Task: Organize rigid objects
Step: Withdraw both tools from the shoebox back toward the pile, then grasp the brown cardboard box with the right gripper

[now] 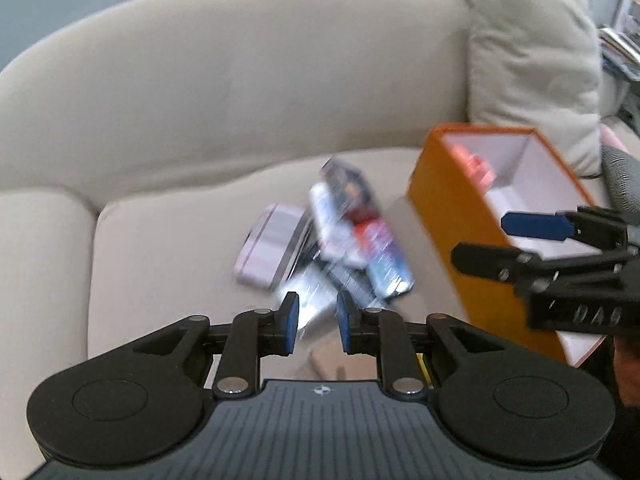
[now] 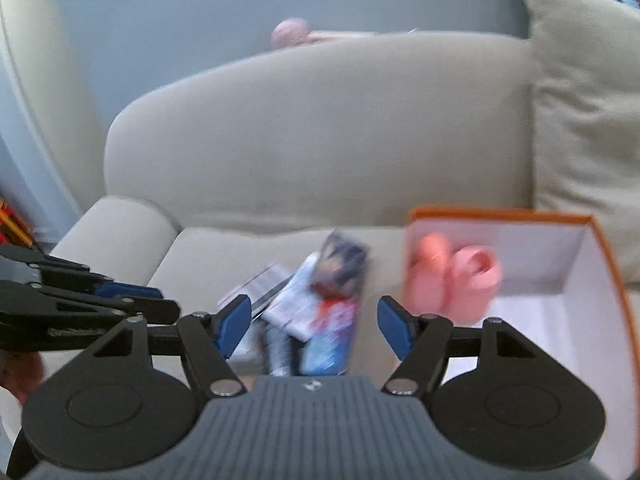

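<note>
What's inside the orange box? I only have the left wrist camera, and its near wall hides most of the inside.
Observer: Two pink items sit at the far left end of the orange box; blur hides what they are.
Operator: Is the right gripper carrying anything?
Observer: No. The right gripper is open, with nothing between its pads.
Operator: Is there room left in the box?
Observer: Yes. The white floor nearer the camera is bare.
</note>
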`<state>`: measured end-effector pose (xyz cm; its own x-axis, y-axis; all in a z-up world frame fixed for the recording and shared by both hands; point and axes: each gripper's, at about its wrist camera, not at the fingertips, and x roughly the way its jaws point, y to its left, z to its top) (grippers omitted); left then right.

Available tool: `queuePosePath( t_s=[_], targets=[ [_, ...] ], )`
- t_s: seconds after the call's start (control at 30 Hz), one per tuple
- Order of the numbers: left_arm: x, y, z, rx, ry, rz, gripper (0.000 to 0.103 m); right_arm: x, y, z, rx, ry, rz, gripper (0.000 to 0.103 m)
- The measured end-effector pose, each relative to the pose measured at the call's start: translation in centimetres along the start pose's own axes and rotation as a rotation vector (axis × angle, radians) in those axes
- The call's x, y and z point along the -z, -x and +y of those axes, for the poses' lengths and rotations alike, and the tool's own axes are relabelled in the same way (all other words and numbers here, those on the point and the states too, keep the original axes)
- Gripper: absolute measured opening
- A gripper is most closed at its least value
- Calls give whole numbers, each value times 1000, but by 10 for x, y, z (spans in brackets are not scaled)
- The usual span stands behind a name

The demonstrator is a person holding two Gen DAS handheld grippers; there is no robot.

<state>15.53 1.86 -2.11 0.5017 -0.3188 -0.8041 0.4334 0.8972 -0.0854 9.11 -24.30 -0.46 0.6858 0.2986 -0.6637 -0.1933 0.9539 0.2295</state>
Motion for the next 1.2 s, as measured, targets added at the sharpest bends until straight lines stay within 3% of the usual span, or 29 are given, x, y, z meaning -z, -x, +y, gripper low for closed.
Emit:
queuePosePath(
  t_s=[0.2, 0.43, 0.83, 0.9, 0.97, 1.2],
  targets=[
    [41, -16, 13, -40, 56, 27, 22, 45, -37, 43, 25, 31, 104, 72],
    [72, -34, 37, -59, 160, 79, 22, 80, -74, 67, 48, 93, 209, 76],
    [81, -44, 45, -44, 200, 89, 22, 102, -112, 84, 117, 250, 207, 75],
    [81, -45, 46, -37, 198, 85, 22, 106, -113, 88, 118, 299, 192, 72],
    [80, -45, 46, -31, 195, 81, 22, 106, -112, 92, 100, 327, 189, 62],
    [83, -37, 47, -22, 191, 63, 22, 94, -98, 89, 70, 299, 162, 61]
  ],
)
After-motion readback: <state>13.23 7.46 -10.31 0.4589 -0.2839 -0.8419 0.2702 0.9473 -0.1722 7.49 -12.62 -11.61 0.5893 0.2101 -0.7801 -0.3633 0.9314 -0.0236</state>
